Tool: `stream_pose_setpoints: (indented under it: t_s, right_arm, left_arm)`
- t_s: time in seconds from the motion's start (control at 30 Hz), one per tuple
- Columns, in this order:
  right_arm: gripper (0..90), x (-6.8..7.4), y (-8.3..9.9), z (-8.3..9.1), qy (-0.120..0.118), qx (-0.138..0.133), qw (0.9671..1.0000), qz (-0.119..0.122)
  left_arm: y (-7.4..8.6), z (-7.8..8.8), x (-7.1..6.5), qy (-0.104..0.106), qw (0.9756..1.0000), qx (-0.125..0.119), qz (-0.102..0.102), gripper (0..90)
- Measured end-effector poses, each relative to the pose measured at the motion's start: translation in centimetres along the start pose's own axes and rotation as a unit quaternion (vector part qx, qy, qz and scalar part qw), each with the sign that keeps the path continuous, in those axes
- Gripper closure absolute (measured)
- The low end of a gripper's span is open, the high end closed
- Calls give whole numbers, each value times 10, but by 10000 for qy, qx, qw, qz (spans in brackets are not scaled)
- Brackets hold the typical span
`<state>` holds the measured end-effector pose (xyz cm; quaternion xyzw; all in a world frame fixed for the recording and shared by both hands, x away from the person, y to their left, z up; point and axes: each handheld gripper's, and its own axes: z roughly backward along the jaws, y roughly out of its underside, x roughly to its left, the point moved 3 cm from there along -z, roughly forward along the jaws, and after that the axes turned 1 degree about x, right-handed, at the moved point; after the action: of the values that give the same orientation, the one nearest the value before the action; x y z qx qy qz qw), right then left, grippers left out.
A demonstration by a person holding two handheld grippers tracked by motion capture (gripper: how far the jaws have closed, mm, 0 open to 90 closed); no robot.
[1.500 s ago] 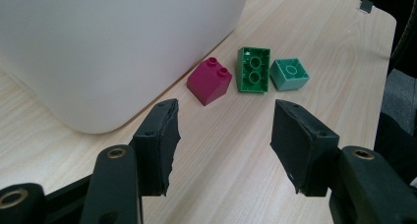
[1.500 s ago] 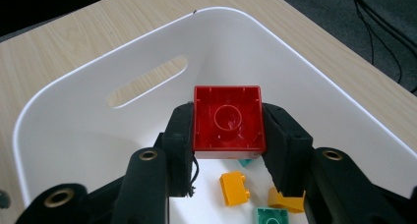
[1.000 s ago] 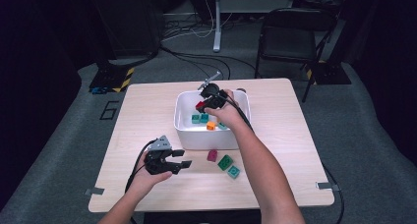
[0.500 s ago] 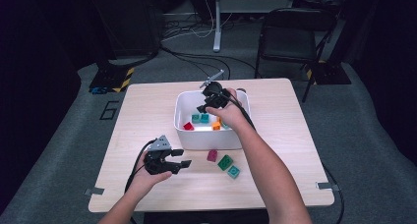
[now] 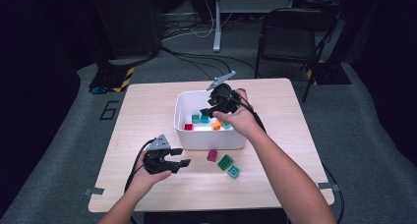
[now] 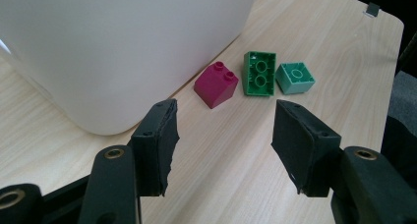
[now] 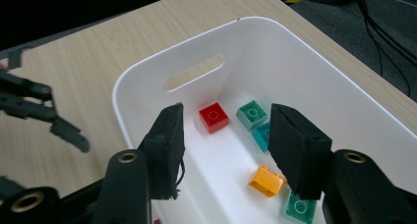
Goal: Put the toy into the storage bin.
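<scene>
While the right tool [image 5: 210, 111] hangs over the white bin [image 5: 183, 135], jaws just opened, empty, left tool [image 5: 178, 162] released beside it

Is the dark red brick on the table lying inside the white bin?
No, the dark red brick sits on the wooden table just outside the white bin, beside a green brick.

The white bin [image 5: 210, 138] walls off the table's [image 5: 147, 111] middle; open tabletop flanks it left and right.
</scene>
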<state>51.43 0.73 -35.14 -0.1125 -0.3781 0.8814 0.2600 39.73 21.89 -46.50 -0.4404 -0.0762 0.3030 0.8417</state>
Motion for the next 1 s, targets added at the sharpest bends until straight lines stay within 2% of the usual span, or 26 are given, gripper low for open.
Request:
stream_pose_setpoints:
  t_s: [0.13,0.23,0.37,0.6,0.8,1.0]
  right_arm:
    - [473,8,5,15,-67,-43,9999,61]
    - [473,13,8,23,-93,-88,9998,166]
    - [471,19,12,29,-132,-158,9996,189]
    - [468,29,23,39,-162,-226,9994,188]
    - [472,40,39,48,-221,-384,9988,201]
    - [472,47,52,48,-218,-347,9989,228]
  left_arm:
    - [0,-1,0,-12,10000,23,6,427]
    - [0,-1,0,-10,10000,15,6,427]
    - [0,0,1,-16,10000,8,8,427]
    - [0,1,2,-29,9999,-37,100,427]
    - [0,0,3,-51,10000,-13,49,427]
    - [1,-1,3,-47,10000,14,55,427]
